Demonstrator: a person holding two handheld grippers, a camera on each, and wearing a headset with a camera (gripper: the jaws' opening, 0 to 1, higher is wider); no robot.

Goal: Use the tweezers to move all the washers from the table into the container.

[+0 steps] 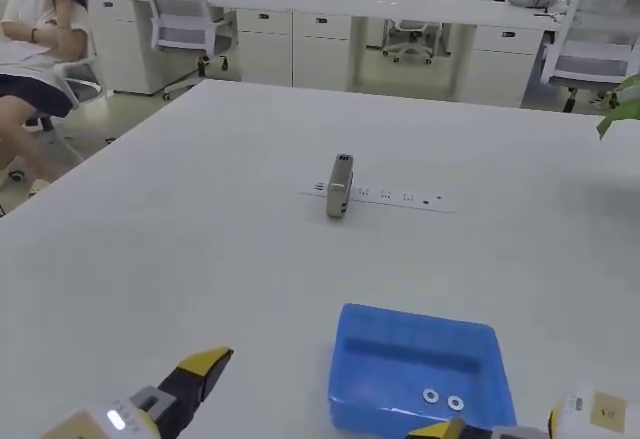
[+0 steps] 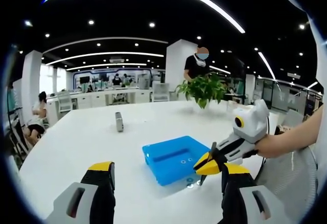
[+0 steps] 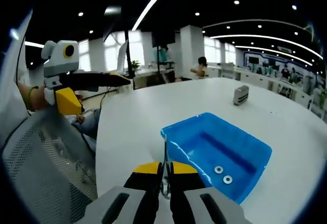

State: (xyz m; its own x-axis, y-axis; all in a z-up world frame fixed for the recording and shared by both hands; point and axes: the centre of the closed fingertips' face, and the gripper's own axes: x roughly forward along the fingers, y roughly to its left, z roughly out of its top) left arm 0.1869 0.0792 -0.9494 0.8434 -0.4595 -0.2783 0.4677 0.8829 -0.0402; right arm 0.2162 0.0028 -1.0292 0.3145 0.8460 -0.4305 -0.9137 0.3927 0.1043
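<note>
A blue container (image 1: 415, 359) stands on the white table (image 1: 200, 249) near its front edge, with two washers (image 1: 442, 398) lying inside. In the right gripper view the same washers (image 3: 223, 174) rest on the container (image 3: 204, 132) floor. My right gripper (image 3: 164, 169) is shut on thin metal tweezers (image 3: 165, 150), which point at the container's near rim. In the left gripper view the right gripper (image 2: 210, 164) holds the tweezers (image 2: 203, 179) tips-down beside the container (image 2: 163, 155), over small shiny bits on the table. My left gripper (image 2: 166, 178) is open with nothing between its fingers, left of the container (image 1: 205, 369).
A small grey device (image 1: 340, 185) stands on a printed strip (image 1: 390, 196) at mid-table. A potted plant (image 2: 203, 89) sits at the far right edge. A person sits on a chair (image 1: 35, 49) at back left; desks and office chairs (image 1: 185, 19) line the back.
</note>
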